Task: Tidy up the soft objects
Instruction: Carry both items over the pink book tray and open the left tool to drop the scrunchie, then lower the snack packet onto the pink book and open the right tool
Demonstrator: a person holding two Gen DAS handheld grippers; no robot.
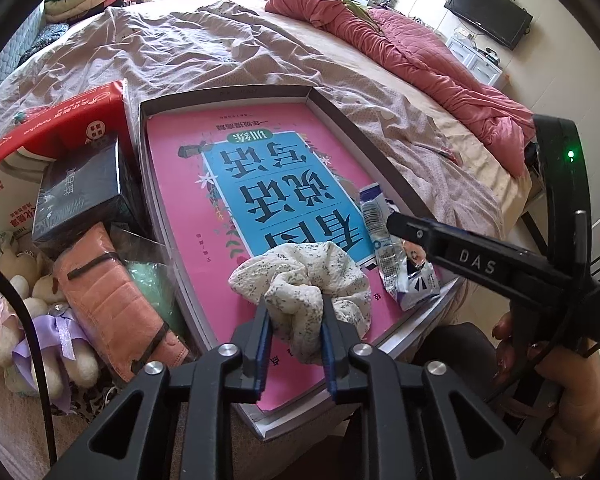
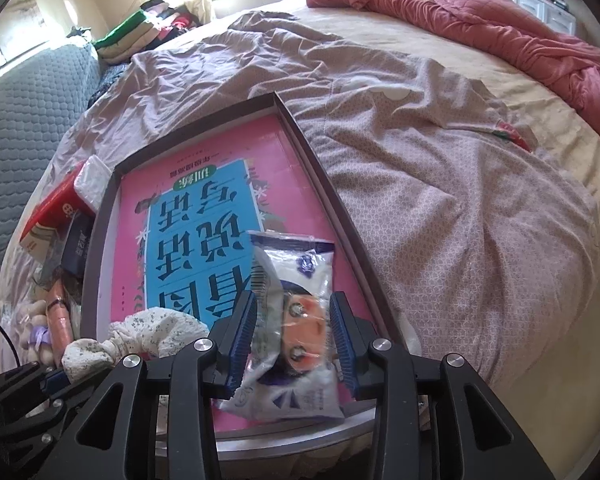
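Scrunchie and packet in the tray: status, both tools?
Left tool around floral scrunchie, pads touching. Right tool open astride plastic packet, which rests on pink book in tray. Nothing blocking.

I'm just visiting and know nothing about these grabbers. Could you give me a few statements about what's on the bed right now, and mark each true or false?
1. The floral fabric scrunchie sits between the fingers of the left gripper. True.
2. The plastic packet lies on the bare bedsheet. False: it lies on the pink book inside the shallow box lid.
3. The packet lies between the fingers of the right gripper. True.
4. The pink quilt is neatly folded. False: it is bunched up along the far side of the bed.
5. The orange towel is inside the box lid. False: it lies outside, to its left, beside the plush toys.
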